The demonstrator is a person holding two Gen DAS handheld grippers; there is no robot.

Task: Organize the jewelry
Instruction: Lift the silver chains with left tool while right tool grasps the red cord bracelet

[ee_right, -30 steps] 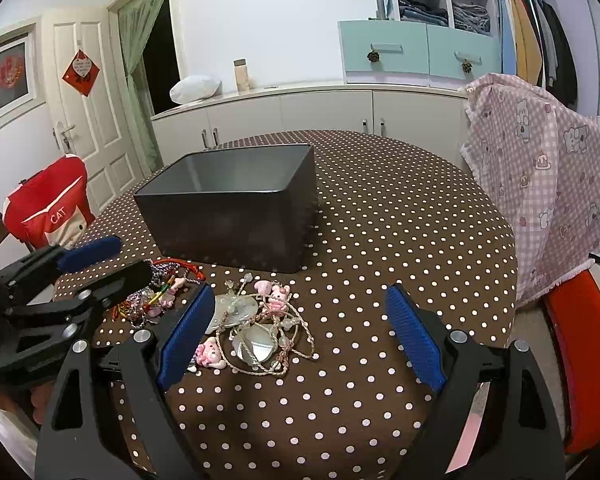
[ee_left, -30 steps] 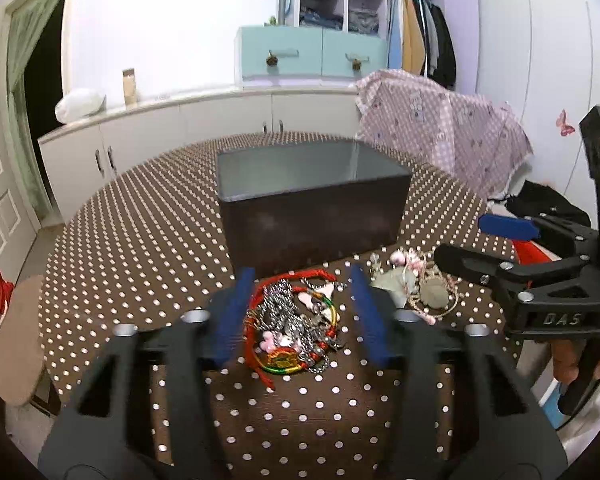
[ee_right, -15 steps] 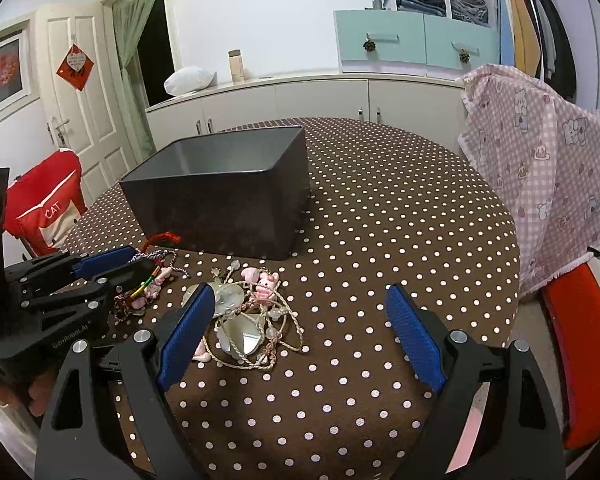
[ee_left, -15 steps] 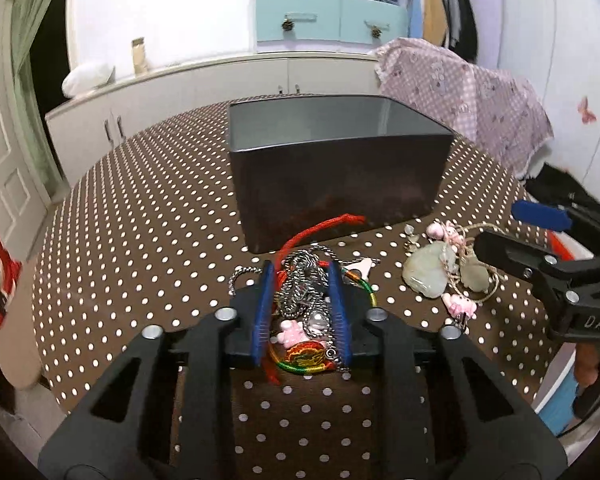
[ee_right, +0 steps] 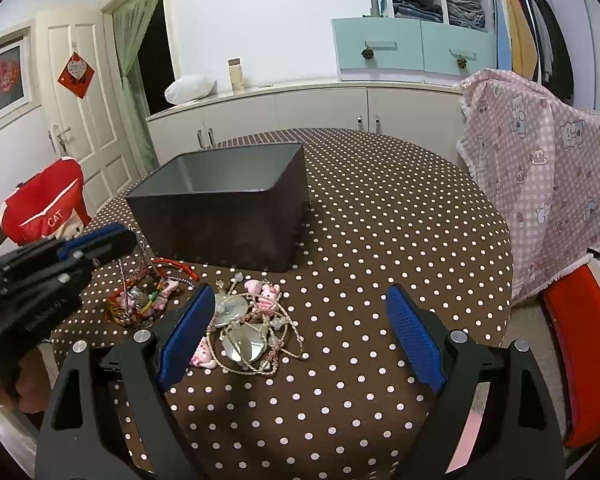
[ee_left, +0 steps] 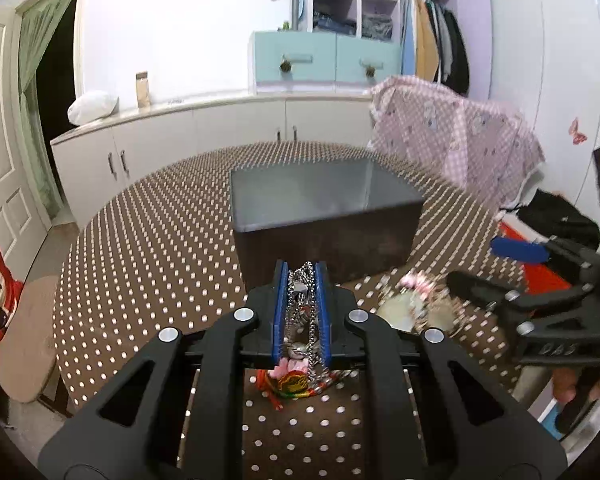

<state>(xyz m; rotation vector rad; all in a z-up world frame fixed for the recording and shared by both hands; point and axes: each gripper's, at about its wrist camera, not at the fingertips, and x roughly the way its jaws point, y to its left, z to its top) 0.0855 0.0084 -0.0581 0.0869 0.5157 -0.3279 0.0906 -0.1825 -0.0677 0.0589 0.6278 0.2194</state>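
Observation:
My left gripper [ee_left: 301, 276] is shut on a silver chain [ee_left: 305, 312] from a tangle of bracelets with red cord and rainbow beads [ee_left: 292, 382]; the chain is lifted, the rest hangs down to the table. In the right wrist view the left gripper [ee_right: 96, 242] holds the chain above that tangle [ee_right: 140, 298]. A dark open box [ee_left: 320, 208] stands just behind it. My right gripper [ee_right: 300, 328] is open and empty, low over a second pile of cord necklaces with pale pendants and pink charms [ee_right: 248, 328].
The round table [ee_right: 380, 208] has a brown polka-dot cloth. A chair draped in pink checked fabric [ee_right: 540, 168] stands at the right, with a red seat [ee_right: 580, 352] beside it. A red bag [ee_right: 44, 208] hangs at the left. White cabinets line the back wall.
My left gripper closed on the bracelet tangle and lifted, pulling the silver chain up. My right gripper stayed open and shifted only slightly.

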